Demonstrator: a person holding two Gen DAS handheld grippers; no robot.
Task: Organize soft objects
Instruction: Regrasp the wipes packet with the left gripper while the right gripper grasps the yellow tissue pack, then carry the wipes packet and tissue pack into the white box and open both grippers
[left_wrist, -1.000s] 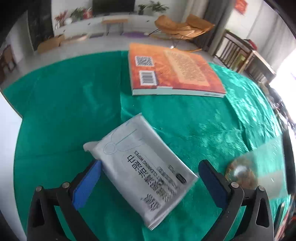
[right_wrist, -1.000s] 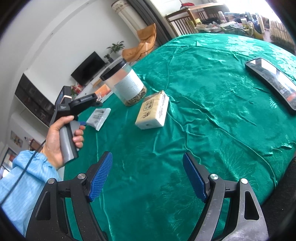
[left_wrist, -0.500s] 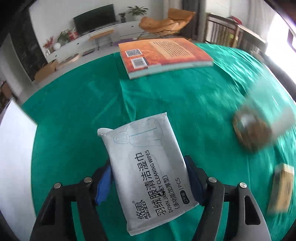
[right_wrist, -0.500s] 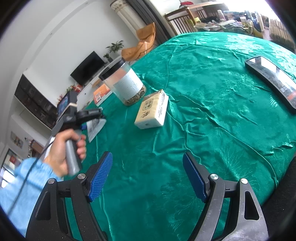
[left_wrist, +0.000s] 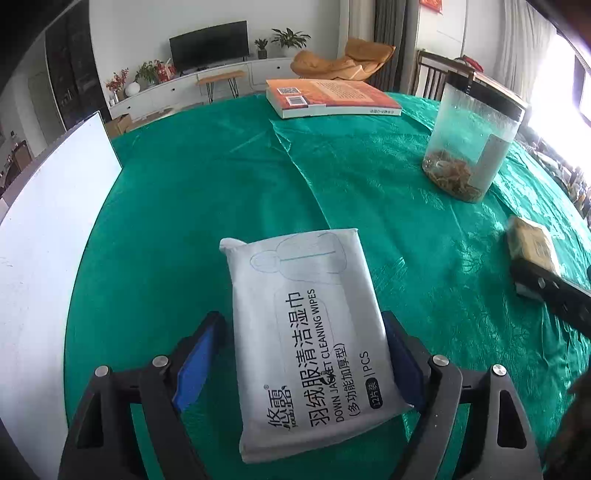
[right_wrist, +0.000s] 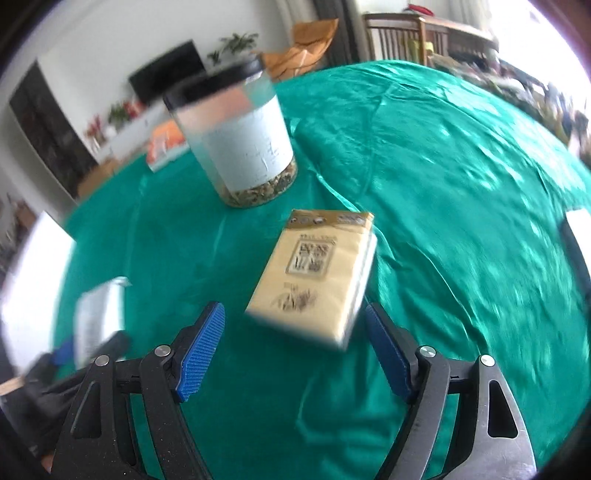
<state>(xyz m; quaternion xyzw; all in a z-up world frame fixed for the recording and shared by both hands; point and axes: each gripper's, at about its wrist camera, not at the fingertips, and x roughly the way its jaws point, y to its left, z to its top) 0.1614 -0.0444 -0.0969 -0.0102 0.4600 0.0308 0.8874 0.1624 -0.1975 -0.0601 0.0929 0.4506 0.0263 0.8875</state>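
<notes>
1. Green cloth covers the table (left_wrist: 369, 192); soft things on it are the wipes (left_wrist: 306, 332) and a yellow tissue pack (right_wrist: 314, 273). Hard things: book (left_wrist: 328, 98) far, jar (left_wrist: 469, 144) far right.
2. Left tool (left_wrist: 301, 354) pinches the wipes between its blue pads, one pad on each long side. Pack sticks out forward, label up, looks lifted off the cloth, though contact at the far end is hard to rule out.
3. Right tool (right_wrist: 295, 354) is spread, nothing between the pads. Tissue pack lies on the table just ahead of it, near end reaching between the fingertips, not touched as far as I can tell. View is blurred.
4. Jar (right_wrist: 236, 140) stands just beyond the tissue pack; wipes (right_wrist: 98, 317) show at the near left in the right view.
5. Progress: early to middle. One soft thing gripped, second not yet gripped, neither placed. No obvious bin or target spot visible.
6. Left: likely close on the tissues, then group both soft packs together, apart from book and jar.
7. Pose: both tools low and near-level over the near table edge, pointing away from the person, left one to the left of the right.
</notes>
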